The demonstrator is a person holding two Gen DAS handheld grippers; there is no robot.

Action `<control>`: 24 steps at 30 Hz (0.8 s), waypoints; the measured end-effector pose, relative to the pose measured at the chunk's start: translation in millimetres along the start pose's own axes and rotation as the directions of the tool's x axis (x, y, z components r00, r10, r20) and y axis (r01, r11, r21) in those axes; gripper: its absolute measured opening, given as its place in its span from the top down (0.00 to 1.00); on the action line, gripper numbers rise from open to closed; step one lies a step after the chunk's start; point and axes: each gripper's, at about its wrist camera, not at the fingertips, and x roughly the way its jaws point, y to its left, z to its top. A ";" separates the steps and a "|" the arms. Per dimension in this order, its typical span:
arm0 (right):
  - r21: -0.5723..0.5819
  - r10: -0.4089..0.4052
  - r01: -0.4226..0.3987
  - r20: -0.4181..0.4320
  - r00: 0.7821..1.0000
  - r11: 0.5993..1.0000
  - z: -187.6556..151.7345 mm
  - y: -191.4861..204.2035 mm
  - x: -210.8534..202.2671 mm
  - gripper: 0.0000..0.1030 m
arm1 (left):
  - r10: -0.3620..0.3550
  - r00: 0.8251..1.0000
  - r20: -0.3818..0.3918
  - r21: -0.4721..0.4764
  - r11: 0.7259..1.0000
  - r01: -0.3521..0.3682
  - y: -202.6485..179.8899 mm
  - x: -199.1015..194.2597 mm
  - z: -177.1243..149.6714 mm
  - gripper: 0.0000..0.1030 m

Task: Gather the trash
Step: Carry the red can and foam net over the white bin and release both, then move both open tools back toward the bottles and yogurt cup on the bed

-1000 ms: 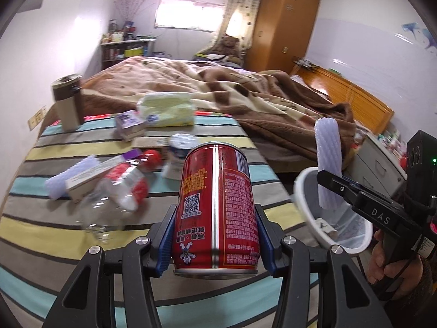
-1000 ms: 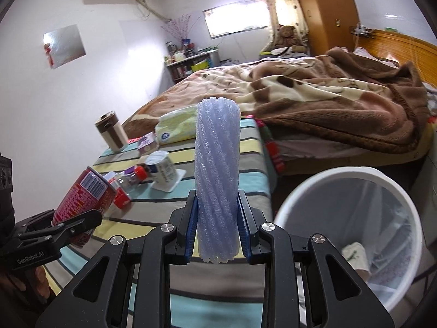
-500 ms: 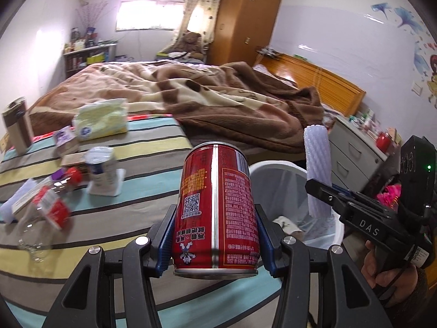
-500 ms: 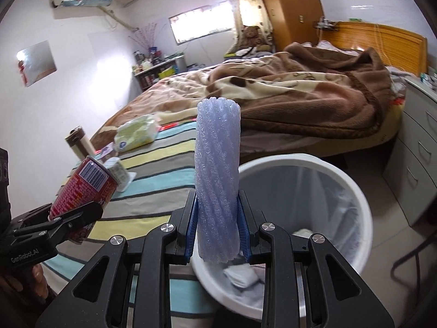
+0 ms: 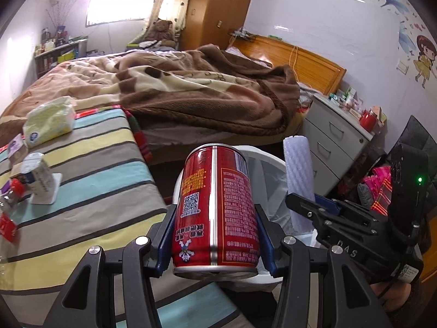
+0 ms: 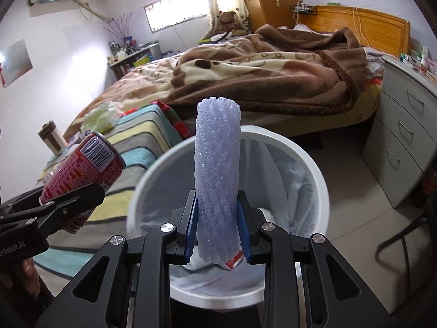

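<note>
My left gripper (image 5: 215,243) is shut on a red drink can (image 5: 215,205), held upright at the edge of the striped table, next to the white trash bin (image 5: 273,191). My right gripper (image 6: 217,232) is shut on a pale blue foam net sleeve (image 6: 217,169), held upright over the bin's opening (image 6: 314,169). The bin has a clear liner and some trash at the bottom. The can also shows in the right wrist view (image 6: 84,164), left of the bin. The sleeve shows in the left wrist view (image 5: 297,180).
The striped table (image 5: 90,164) holds a yellow tissue pack (image 5: 49,120), a small yogurt cup (image 5: 38,175), a plastic bottle with a red cap (image 5: 11,191) and a tumbler (image 6: 50,136). A bed with a brown blanket (image 5: 191,87) lies behind. Grey drawers (image 6: 404,136) stand right.
Both grippers have swung right from the table toward the bin. The sleeve is now over the bin's opening and the can is beside its rim.
</note>
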 end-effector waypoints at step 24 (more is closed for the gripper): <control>0.025 -0.065 0.066 -0.042 0.997 0.997 -3.1 -15.0 3.1 0.46 | 0.002 1.000 -0.003 0.011 1.000 -0.002 -12.6 13.0 1.0 0.38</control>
